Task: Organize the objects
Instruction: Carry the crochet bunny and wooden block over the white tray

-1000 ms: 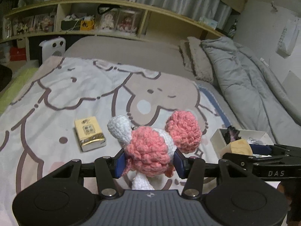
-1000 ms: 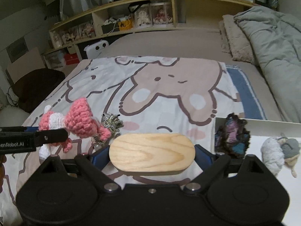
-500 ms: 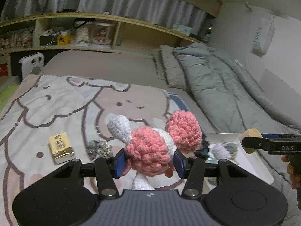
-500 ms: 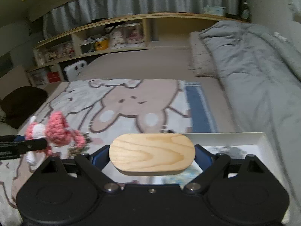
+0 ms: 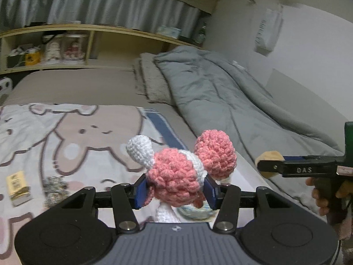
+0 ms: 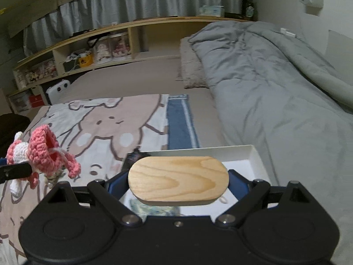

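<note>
My left gripper (image 5: pixel 174 190) is shut on a pink and white crochet toy (image 5: pixel 176 176), held above the bed; the toy also shows at the left of the right wrist view (image 6: pixel 42 156). My right gripper (image 6: pixel 178 181) is shut on an oval wooden piece (image 6: pixel 178 180), held over a white box (image 6: pixel 253 156). The box holds a dark yarn item (image 6: pixel 134 158) and a pale blue-green item (image 6: pixel 154 208). The wooden piece shows edge-on in the left wrist view (image 5: pixel 269 156).
A cartoon-print blanket (image 5: pixel 66 137) covers the bed. A yellow packet (image 5: pixel 18 185) and a grey tangled item (image 5: pixel 54 187) lie on it at left. A grey duvet (image 6: pixel 275 92) lies to the right. Shelves (image 6: pixel 99 50) stand behind the bed.
Both grippers have swung to the right with their loads. The white box now lies under the wooden piece, and the packet has slid to the left edge of the left wrist view.
</note>
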`<state>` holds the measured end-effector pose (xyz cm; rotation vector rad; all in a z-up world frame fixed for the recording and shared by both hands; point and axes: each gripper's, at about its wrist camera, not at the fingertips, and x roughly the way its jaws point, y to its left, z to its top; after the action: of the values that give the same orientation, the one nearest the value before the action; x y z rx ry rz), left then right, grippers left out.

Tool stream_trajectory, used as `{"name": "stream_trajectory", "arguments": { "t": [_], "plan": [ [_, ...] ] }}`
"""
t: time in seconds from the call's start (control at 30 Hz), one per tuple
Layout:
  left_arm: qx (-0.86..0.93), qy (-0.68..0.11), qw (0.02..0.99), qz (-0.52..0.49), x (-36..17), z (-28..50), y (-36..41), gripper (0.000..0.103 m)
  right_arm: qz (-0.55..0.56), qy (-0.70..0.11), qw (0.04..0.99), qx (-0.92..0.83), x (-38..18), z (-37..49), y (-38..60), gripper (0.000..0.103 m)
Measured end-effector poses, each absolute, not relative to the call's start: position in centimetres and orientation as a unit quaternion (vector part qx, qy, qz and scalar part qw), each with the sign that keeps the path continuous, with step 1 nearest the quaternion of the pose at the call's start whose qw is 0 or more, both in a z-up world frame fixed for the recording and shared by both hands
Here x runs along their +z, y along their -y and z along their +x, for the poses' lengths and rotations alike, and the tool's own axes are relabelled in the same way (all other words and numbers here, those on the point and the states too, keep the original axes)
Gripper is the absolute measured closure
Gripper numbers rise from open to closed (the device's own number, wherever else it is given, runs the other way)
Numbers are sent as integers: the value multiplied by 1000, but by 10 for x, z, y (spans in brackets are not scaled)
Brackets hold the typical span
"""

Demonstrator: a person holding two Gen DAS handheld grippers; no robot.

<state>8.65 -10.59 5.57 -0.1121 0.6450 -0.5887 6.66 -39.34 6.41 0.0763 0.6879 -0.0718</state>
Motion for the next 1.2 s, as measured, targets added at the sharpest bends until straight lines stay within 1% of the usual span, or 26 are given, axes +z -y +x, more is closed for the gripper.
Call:
{"name": "stream_trajectory", "arguments": {
  "t": [0.27,0.53,0.7,0.97,1.2],
  "plan": [
    [-334,-338,879,-36,42,76,162,51,54,-345,936,-56,50,57,430,10],
    [-372,-433,821,-11,-3,68,198,51,68,-364,927,-65,25,50,454,10],
    [-371,-476,797,-6,-25,73,215,51,72,-383,919,-62,3,54,457,10],
    [-346,-520,781,1,-58,98,238,51,75,-406,909,-63,-27,78,459,10],
    [-308,-524,794,18,-82,121,245,51,68,-426,900,-66,-46,103,459,10]
  ]
}}
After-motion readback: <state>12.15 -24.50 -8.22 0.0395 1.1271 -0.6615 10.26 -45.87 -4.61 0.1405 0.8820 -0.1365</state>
